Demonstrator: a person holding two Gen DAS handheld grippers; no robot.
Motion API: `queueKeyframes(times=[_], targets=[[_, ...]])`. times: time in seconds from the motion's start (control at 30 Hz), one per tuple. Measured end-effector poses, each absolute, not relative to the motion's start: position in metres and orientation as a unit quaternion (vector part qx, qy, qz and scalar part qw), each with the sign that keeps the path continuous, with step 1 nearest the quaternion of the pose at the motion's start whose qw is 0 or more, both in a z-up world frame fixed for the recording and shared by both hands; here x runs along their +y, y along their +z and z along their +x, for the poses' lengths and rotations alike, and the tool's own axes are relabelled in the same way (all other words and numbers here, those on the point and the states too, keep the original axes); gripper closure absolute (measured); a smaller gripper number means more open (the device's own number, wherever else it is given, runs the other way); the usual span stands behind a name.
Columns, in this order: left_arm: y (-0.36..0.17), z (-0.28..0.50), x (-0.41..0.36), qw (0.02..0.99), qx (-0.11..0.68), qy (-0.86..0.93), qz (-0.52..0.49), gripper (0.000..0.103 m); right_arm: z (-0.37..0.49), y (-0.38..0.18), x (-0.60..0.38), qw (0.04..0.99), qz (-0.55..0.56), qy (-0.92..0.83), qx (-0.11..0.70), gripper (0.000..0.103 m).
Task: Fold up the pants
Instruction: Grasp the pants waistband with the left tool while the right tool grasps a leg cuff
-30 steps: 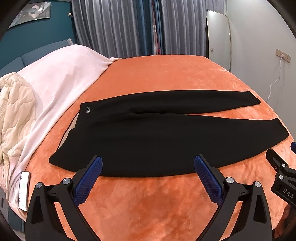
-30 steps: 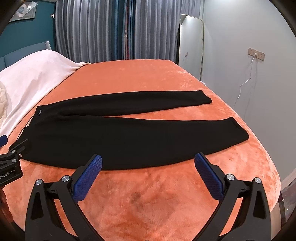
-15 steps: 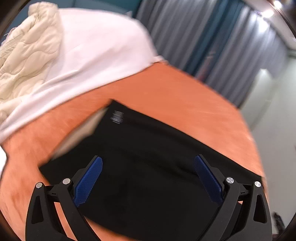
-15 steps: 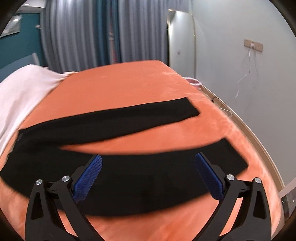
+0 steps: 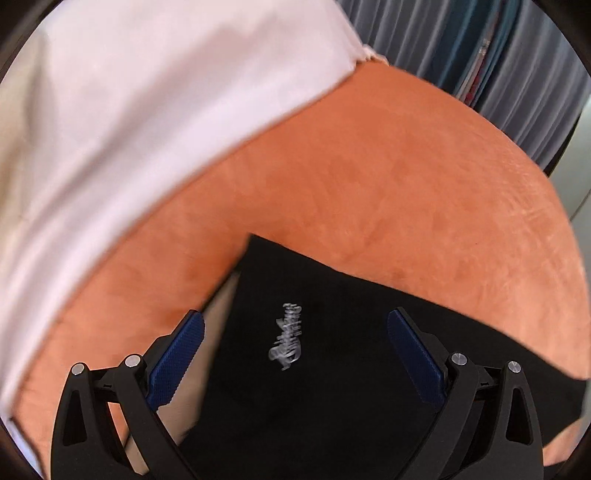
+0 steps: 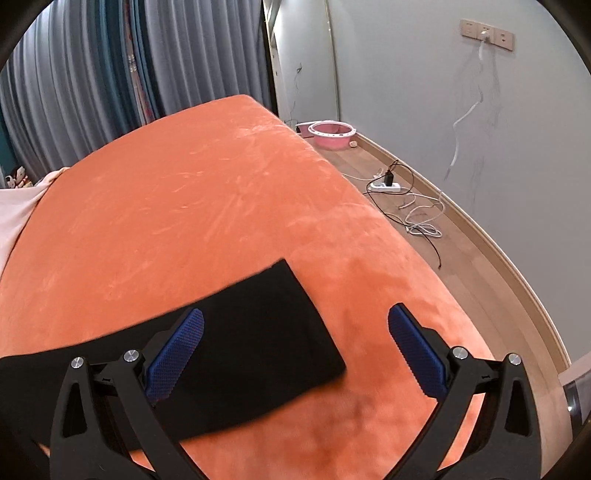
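Black pants [image 5: 332, 369] lie flat on an orange bed cover [image 5: 369, 177]. In the left wrist view I am close over the waistband corner with its small white logo [image 5: 287, 338]. My left gripper [image 5: 295, 354] is open and empty, its blue pads on either side of the logo. In the right wrist view the far leg's cuff end [image 6: 273, 332] lies under my right gripper [image 6: 295, 350], which is open and empty; its left pad is over the cuff and its right pad over the bare cover [image 6: 184, 184].
A white blanket [image 5: 129, 110] covers the bed's left side. Grey curtains [image 6: 129, 62] hang behind. Right of the bed, the wooden floor holds a pink basin [image 6: 332, 134], a power strip with cables [image 6: 388, 186] and a wall socket [image 6: 485, 35].
Both grippers moved forward and down toward the pants. The left one closed in on the waistband logo corner; the right one swung right onto the far leg's cuff. Both stayed open.
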State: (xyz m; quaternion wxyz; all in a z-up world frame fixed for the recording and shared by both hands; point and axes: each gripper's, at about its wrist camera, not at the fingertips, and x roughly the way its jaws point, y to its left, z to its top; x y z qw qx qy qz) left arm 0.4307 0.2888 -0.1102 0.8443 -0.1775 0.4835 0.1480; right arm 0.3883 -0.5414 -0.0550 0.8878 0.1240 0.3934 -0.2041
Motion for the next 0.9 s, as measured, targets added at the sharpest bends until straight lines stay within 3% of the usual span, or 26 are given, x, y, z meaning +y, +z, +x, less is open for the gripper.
queueKeyframes(times=[0.37,0.43,0.47,0.53,0.57,0.6,0.63,0.67,0.7,0.9], targets=[[-0.149,0.471,0.302,0.825,0.513,0.154,-0.181,0.007,0.443,-0.094,-0.536,0.866,0.089,-0.202,0.449,0.005],[-0.153,0.476,0.302,0.824,0.516,0.145,-0.180,0.015,0.447,-0.102,-0.535,0.865,0.095,-0.192,0.454,0.006],[-0.154,0.476,0.302,0.825,0.516,0.151,-0.175,0.024,0.448,-0.105,-0.534,0.867,0.099,-0.186,0.452,0.008],[-0.155,0.481,0.303,0.827,0.514,0.150,-0.172,0.035,0.451,-0.111,-0.534,0.863,0.105,-0.185,0.459,0.042],[-0.154,0.480,0.303,0.828,0.511,0.143,-0.178,0.049,0.451,-0.114,-0.534,0.861,0.110,-0.192,0.458,0.042],[-0.154,0.481,0.304,0.829,0.511,0.134,-0.186,0.069,0.452,-0.112,-0.534,0.863,0.108,-0.196,0.454,0.053],[-0.153,0.482,0.303,0.827,0.512,0.123,-0.197,0.077,0.451,-0.111,-0.533,0.864,0.110,-0.195,0.452,0.073],[-0.151,0.483,0.300,0.827,0.512,0.115,-0.200,0.089,0.449,-0.109,-0.534,0.865,0.121,-0.185,0.450,0.084],[-0.148,0.481,0.298,0.830,0.511,0.112,-0.195,0.091,0.447,-0.105,-0.535,0.868,0.134,-0.176,0.444,0.091],[-0.098,0.442,0.287,0.868,0.454,0.073,-0.187,0.093,0.400,-0.054,-0.523,0.902,0.122,-0.147,0.386,0.093]])
